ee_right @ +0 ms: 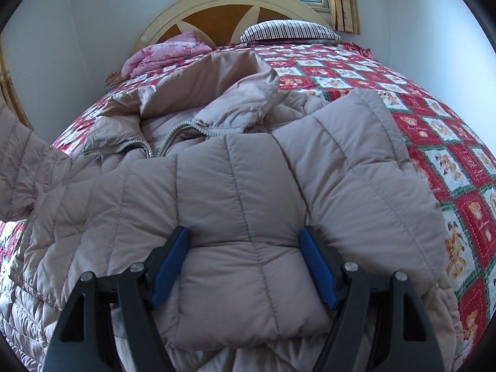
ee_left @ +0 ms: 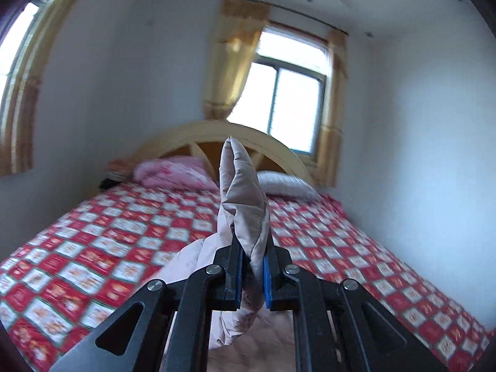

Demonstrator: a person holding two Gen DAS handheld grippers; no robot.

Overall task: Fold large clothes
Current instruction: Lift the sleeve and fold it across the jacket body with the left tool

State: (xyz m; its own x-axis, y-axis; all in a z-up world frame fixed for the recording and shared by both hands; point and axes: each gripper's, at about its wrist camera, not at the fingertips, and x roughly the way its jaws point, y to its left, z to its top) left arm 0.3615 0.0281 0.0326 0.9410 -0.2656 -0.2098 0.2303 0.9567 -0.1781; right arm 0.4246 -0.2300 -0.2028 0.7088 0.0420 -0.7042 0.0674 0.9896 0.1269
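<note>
The bed, spread with a red-and-white checked cover, filled the room below an arched headboard at twelve o'clock in the right wrist view, with a window and yellow curtains behind it. Across the bed lay the puffer jacket, a large beige quilted coat, its long axis running roughly from six o'clock up toward twelve, the open zipper and collar bunched at about eleven o'clock and a sleeve folded over toward two o'clock. A pink quilt and a striped pillow sat near the headboard, well clear of the coat. The right tongs stood wide, one blue pad on each side of a padded panel at the coat's near end; whether they pressed it or merely straddled it was hard to tell. The left tongs were clamped narrow on a thin fold of the same beige fabric, which stood up toward twelve o'clock in that view, with more of the coat hanging down at six. In the right wrist view this lifted portion showed at nine o'clock. The coming fold probably depended on the left hand carrying its edge across the coat's long axis toward three o'clock, the right hand being nearer the body and best placed to anchor it.
</note>
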